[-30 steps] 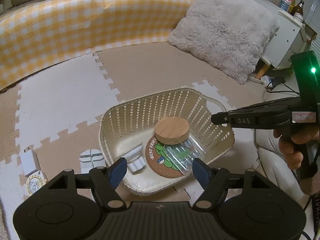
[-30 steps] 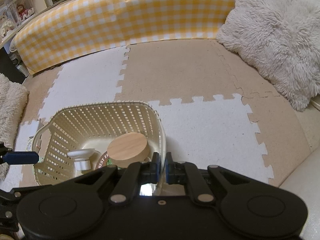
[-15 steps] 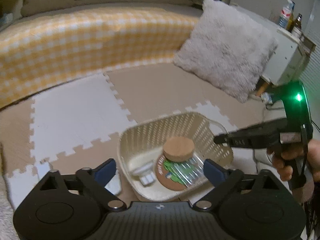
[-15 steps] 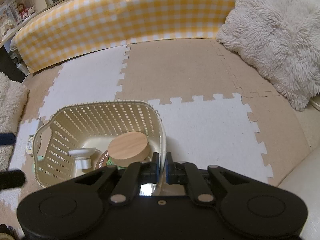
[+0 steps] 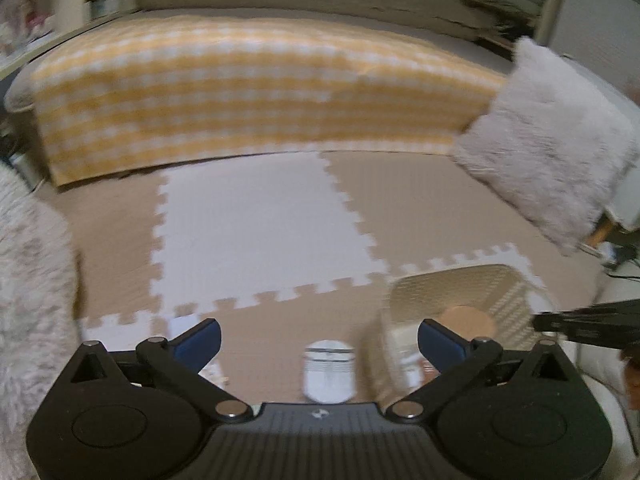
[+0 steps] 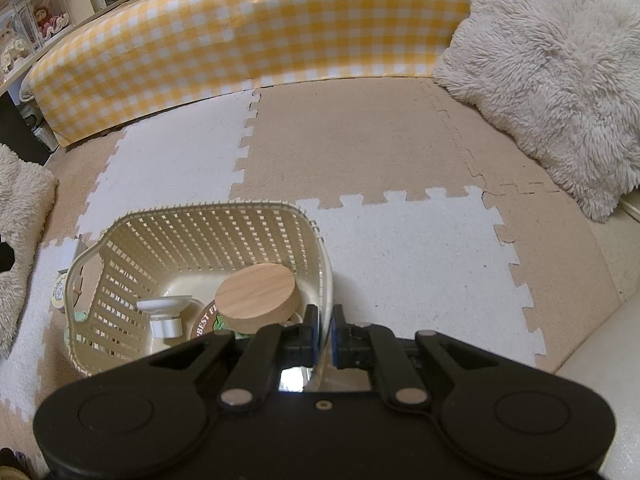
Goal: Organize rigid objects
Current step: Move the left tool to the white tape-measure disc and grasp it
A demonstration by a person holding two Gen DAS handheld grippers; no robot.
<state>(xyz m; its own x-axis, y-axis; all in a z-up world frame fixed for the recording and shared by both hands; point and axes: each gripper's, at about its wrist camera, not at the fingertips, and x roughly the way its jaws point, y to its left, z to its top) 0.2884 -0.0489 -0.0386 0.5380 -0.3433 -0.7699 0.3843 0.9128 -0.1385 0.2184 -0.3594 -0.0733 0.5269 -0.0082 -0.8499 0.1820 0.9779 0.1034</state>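
A cream slatted basket (image 6: 200, 240) stands on the foam mat. Inside lie a jar with a round wooden lid (image 6: 258, 296), a cork coaster (image 6: 208, 322) and a small white holder (image 6: 164, 312). My right gripper (image 6: 326, 320) is shut on the basket's right rim. In the blurred left wrist view the basket (image 5: 512, 300) sits at the right, and the right gripper (image 5: 540, 322) reaches in from that edge. My left gripper (image 5: 320, 336) hangs left of the basket with its jaws opening and nothing held. A white ribbed object (image 5: 329, 372) lies on the mat below the gap.
A yellow checked bolster (image 6: 260, 32) runs along the back. A fluffy pillow (image 6: 560, 60) leans at the right and a shaggy rug (image 5: 28, 280) lies at the left. A round yellow-rimmed item (image 6: 59, 292) rests just outside the basket's left wall.
The left gripper has pulled away from the basket and swung left, so the basket slid to the right of its view. Its jaws spread wider. The right gripper stayed on the rim.
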